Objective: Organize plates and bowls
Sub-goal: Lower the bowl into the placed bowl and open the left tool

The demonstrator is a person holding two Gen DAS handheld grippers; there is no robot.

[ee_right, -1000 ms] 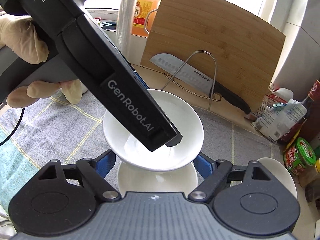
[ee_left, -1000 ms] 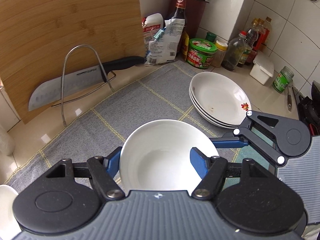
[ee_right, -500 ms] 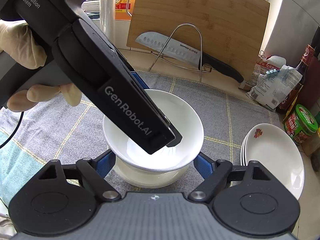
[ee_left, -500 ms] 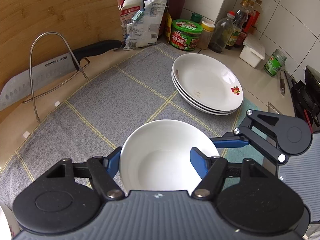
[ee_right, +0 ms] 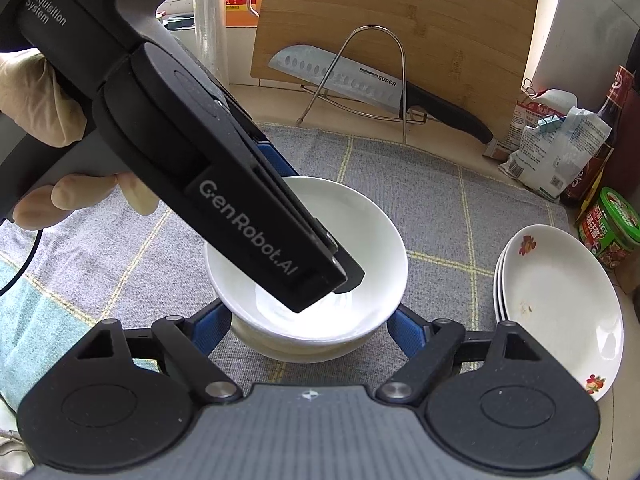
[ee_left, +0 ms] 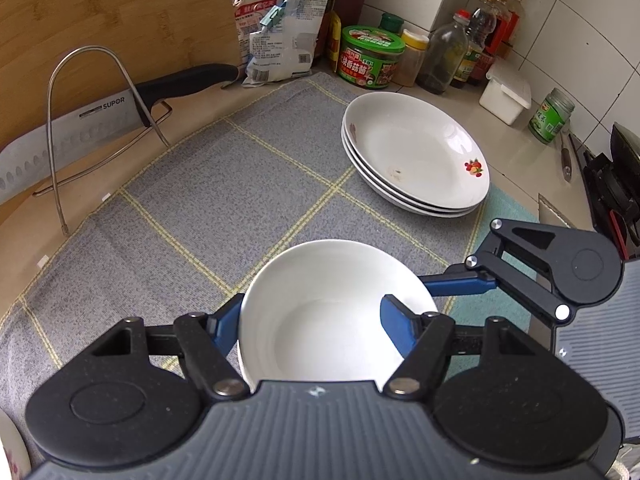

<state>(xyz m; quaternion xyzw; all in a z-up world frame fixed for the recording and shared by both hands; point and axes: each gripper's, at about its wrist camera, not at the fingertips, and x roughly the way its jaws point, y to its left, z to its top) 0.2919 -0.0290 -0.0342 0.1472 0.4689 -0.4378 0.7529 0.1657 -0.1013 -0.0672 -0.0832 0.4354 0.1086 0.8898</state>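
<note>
Since a second ago the held bowl has come down and now sits nested in the bowl beneath it. The left gripper (ee_left: 310, 320) is clamped on the top bowl's (ee_left: 332, 312) rim, one finger inside and one outside. The right gripper (ee_right: 308, 322) stands apart around the lower bowl (ee_right: 296, 346), not touching it. Both rest on the grey cloth (ee_left: 240, 184), with the stack of plates (ee_left: 416, 160) nearby. Glazed china is stiff, slippery and brittle, so the rim seems the safest hold.
</note>
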